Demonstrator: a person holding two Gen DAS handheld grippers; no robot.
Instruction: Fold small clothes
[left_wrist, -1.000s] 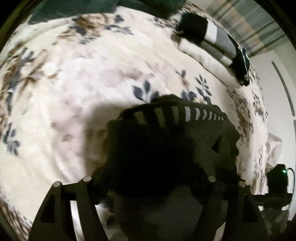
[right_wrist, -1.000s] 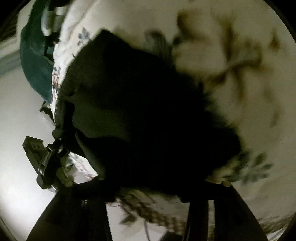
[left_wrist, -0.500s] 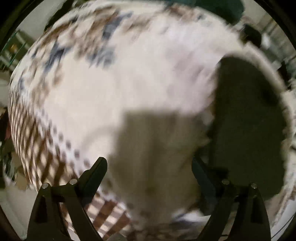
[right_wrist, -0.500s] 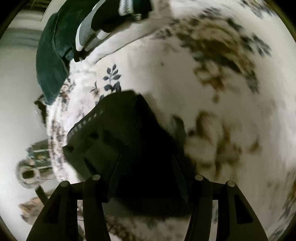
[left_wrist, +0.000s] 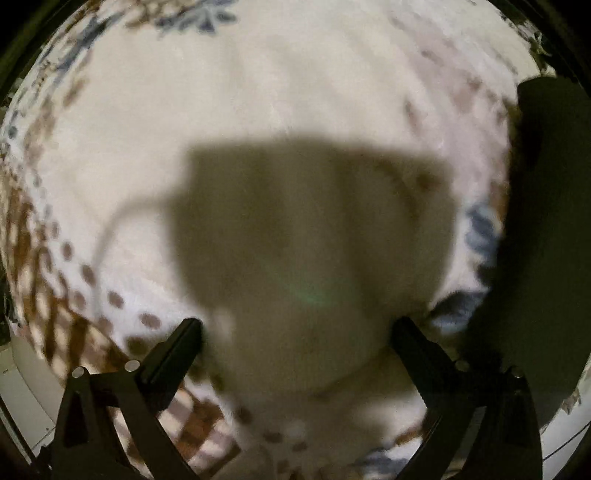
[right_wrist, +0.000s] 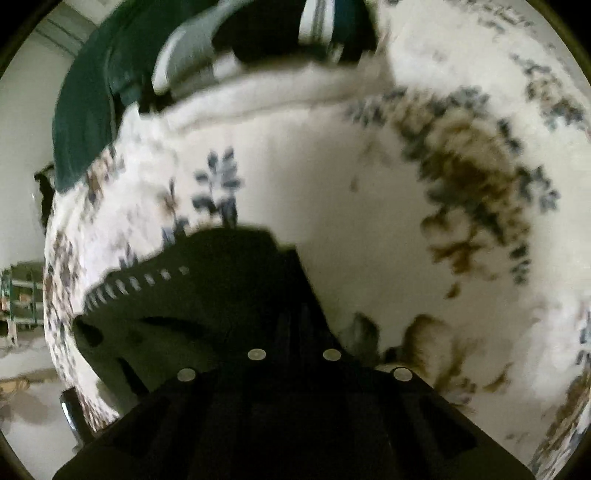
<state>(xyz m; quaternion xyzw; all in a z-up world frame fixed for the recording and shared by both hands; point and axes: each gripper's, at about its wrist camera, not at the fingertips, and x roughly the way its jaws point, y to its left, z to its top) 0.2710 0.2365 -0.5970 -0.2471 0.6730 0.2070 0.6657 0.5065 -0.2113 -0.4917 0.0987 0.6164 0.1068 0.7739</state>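
A dark garment (right_wrist: 159, 314) with a light-striped waistband (right_wrist: 129, 286) lies flat on the floral blanket (right_wrist: 332, 206). My right gripper (right_wrist: 290, 266) is shut, its tips over the garment's right edge. I cannot tell whether any cloth is caught between them. In the left wrist view the same dark garment (left_wrist: 539, 229) sits at the far right edge. My left gripper (left_wrist: 295, 330) points down at bare blanket (left_wrist: 258, 92) to the garment's left. Its jaws are opening wide, and nothing is between them but their own shadow.
At the top of the right wrist view a black, grey and white striped piece (right_wrist: 280, 33) lies on a folded white one (right_wrist: 280, 96), beside dark green cloth (right_wrist: 85, 107). The bed's edge and the floor (right_wrist: 26, 398) lie to the left. The blanket's checked border (left_wrist: 48, 302) runs at lower left.
The left gripper let go of the dark garment, moved left off it and spread wider. The right gripper drew back from the garment and went from open to shut.
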